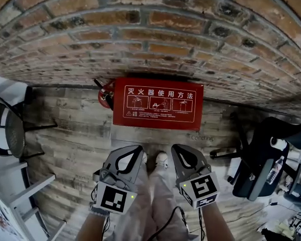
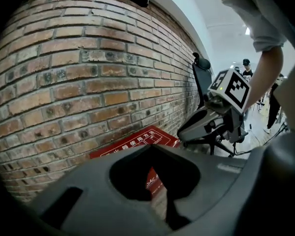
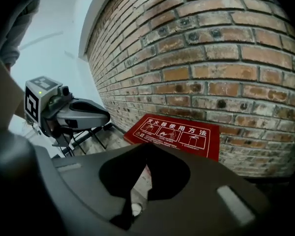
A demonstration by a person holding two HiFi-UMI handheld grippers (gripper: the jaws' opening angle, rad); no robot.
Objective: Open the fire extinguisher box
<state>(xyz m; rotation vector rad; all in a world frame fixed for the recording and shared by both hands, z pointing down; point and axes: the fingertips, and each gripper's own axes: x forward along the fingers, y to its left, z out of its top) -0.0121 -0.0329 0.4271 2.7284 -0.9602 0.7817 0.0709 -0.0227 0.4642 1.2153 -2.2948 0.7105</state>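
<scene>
Where the brick wall (image 1: 150,29) meets the plank floor (image 1: 75,129), the red box (image 1: 158,103) sits closed at twelve o'clock. The left gripper (image 1: 139,148) is at its seven o'clock and the right gripper (image 1: 174,147) at its five, both pointing toward it. Each has its jaws clenched together on nothing, apart from the box.

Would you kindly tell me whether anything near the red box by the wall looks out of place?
Yes: a red extinguisher stands on the floor outside the fire extinguisher box, at its left end against the brick wall, rather than inside. The box is shut, with no damage visible.
</scene>
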